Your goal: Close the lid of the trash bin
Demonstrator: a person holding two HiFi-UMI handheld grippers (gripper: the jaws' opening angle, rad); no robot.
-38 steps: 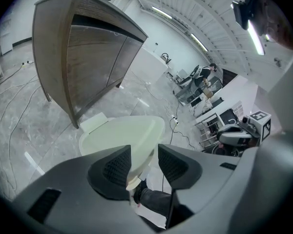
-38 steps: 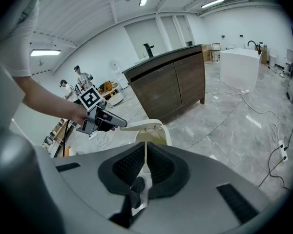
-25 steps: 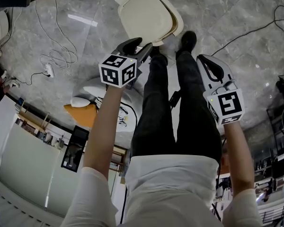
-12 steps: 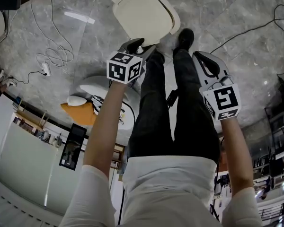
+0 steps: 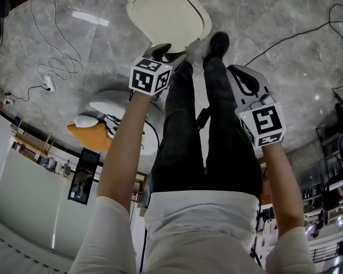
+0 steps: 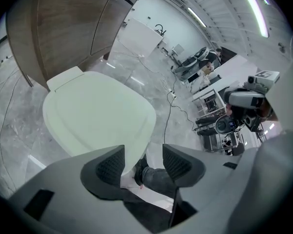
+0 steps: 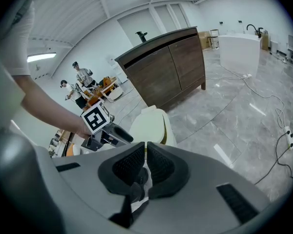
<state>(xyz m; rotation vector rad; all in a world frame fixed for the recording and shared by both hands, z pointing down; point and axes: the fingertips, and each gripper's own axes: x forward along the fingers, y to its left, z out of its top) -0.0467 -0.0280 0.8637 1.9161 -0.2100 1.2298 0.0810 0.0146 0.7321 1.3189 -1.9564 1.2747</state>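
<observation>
At our feet, toward twelve o'clock in the head view, the bin (image 7: 155,128) stands on the grey floor (image 5: 286,50). Its cream lid (image 5: 168,13) lies flat over it, with the hinge tab at about eleven o'clock.

We hold the left gripper (image 5: 163,51) at the lid's six o'clock edge. From the head view we cannot tell whether it touches. In the left gripper view its jaws stand well apart and have just been opening, with nothing between the pads. Through the gap we see only a black shoe (image 6: 139,169) and a leg of our dark trousers (image 5: 183,130). The lid fills that view toward ten o'clock, beyond the jaws, and the left jaw overlaps its near rim.

We hold the right gripper (image 5: 235,73) at about four o'clock from the left one, over our right leg and well apart from the bin. Its jaws are drawn together to a narrow slit and hold nothing. In its own view the bin sits at twelve o'clock above the jaws, and the left gripper is just beside the bin at nine o'clock.

White cables (image 5: 60,67) trail over the floor at about eight o'clock from the bin. A dark wood cabinet (image 7: 166,72) stands behind the bin.
</observation>
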